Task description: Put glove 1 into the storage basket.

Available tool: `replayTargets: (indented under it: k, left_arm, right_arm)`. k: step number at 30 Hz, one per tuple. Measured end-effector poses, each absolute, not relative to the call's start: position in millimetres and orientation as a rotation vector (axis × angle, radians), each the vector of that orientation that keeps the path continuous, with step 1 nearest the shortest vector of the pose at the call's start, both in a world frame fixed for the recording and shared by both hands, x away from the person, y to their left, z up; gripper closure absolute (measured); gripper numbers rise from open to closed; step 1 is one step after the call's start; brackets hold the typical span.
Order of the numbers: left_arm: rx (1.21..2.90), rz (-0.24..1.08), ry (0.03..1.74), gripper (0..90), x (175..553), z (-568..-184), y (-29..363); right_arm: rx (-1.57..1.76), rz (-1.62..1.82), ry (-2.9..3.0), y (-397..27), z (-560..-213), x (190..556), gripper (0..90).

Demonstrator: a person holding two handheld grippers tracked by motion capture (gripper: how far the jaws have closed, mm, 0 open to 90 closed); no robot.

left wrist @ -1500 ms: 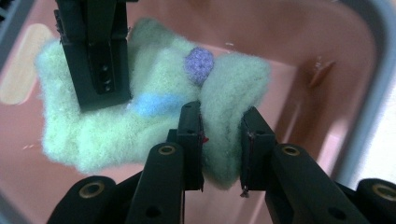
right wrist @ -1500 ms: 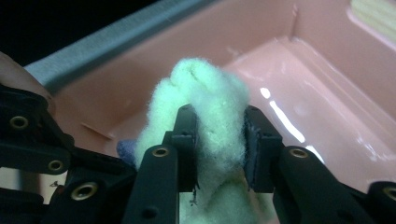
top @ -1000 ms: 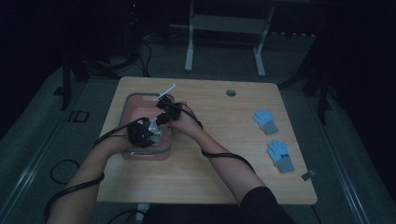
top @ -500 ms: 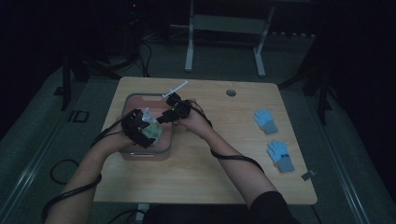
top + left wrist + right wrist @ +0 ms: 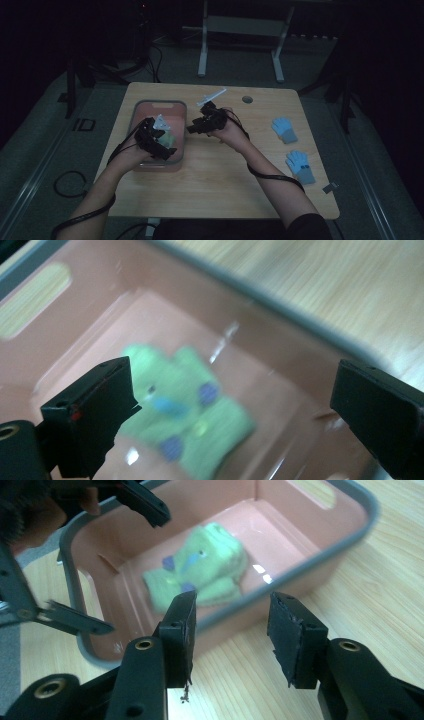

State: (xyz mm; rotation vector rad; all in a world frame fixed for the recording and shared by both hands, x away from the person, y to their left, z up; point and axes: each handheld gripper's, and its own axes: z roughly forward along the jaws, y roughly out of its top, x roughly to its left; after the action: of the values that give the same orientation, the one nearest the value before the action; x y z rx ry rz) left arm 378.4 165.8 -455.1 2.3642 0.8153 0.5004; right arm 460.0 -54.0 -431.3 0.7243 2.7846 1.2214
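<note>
We hold our left gripper [image 5: 235, 405] wide open above the green glove [image 5: 187, 412] in the pink bin [image 5: 150, 106], our right gripper [image 5: 231, 625] open and empty beside it.

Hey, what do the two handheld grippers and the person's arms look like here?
Both the left gripper and the right gripper are black, with two blocky, flat-faced jaws and brass-coloured pivot rings. A black cable trails along each forearm. The arms are bare below a dark sleeve.
</note>
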Motion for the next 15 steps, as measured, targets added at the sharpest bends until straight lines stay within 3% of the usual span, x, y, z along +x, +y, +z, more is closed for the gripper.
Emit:
replayTargets:
  k: [15]
  left_arm:
    - [2.157, 0.493, 0.799, 3.2, 360.9, -444.1, 118.2]
  right_arm:
    - [0.81, 1.233, 2.693, -131.6, -444.1, 448.4, 53.9]
